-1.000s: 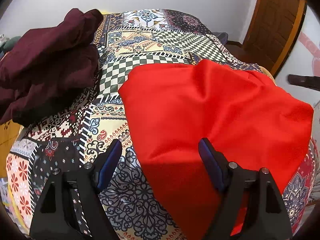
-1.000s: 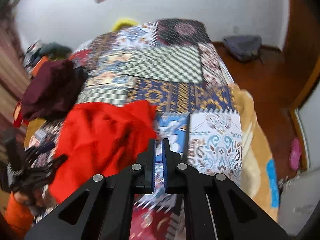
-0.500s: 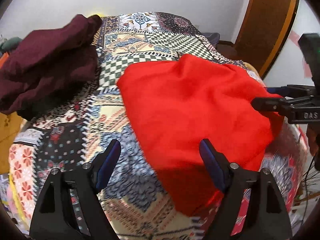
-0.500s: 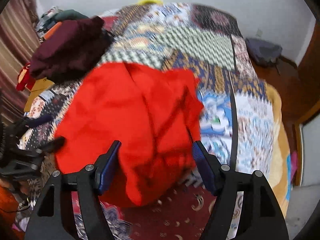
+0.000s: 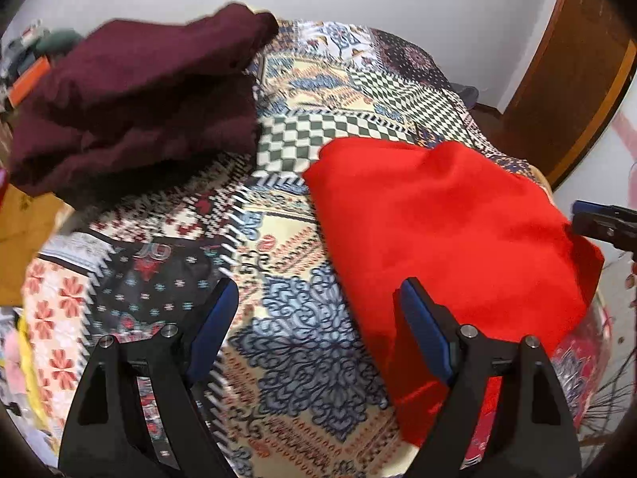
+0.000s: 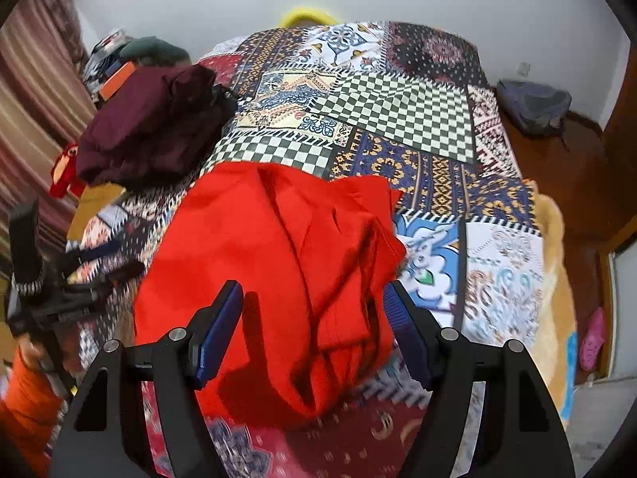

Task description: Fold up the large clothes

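A red garment lies folded on the patterned bedspread, its near end hanging over the bed's edge. It also shows in the right wrist view, creased along its right side. My left gripper is open and empty, above the bedspread just left of the red garment. My right gripper is open and empty, hovering over the garment's near end. The right gripper's tip shows at the right edge of the left wrist view. The left gripper shows at the left of the right wrist view.
A dark maroon garment lies heaped at the bed's far left; it also shows in the right wrist view. A wooden door stands at the right. A grey bag lies on the wooden floor beyond the bed.
My right gripper opened from shut and moved over the red garment. The left gripper shifted left, so the garment now lies more to its right. The garment settled flatter on the bed.
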The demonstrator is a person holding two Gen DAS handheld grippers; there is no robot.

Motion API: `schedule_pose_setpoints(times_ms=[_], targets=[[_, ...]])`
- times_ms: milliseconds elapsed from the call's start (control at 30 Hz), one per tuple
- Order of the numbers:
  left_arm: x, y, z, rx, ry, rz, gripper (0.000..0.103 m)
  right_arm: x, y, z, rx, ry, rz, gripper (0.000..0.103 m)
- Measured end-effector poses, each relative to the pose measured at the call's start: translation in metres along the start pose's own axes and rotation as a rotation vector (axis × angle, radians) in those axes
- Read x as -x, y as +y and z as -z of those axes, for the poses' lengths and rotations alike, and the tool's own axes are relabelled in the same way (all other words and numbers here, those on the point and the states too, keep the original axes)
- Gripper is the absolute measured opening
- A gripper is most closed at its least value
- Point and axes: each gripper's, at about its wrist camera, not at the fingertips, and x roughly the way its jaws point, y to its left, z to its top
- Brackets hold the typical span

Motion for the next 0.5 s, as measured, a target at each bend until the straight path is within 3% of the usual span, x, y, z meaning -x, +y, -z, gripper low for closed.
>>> schedule_pose_setpoints(times_ms=[200, 233, 267, 333, 500], targets=[[-0.019, 0.001, -0.004, 0.060, 0.058, 0.108, 0.083, -0.045, -0.026, -0.001, -0.105, 0.136, -0.046, 0.070], [-0.022, 0.003, -0.005, 0.079, 0.072, 0.141, 0.083, -0.049, -0.032, 0.002, -0.123, 0.150, -0.067, 0.074], [-0.025, 0.006, -0.006, 0.098, 0.086, 0.177, 0.083, -0.050, -0.038, 0.004, -0.137, 0.152, -0.076, 0.081], [-0.032, 0.011, -0.006, 0.141, 0.112, 0.256, 0.083, -0.051, -0.046, 0.008, -0.156, 0.144, -0.101, 0.086], [-0.054, 0.013, -0.005, 0.202, 0.162, 0.364, 0.083, -0.058, -0.047, 0.006, -0.137, 0.152, -0.149, 0.088]])
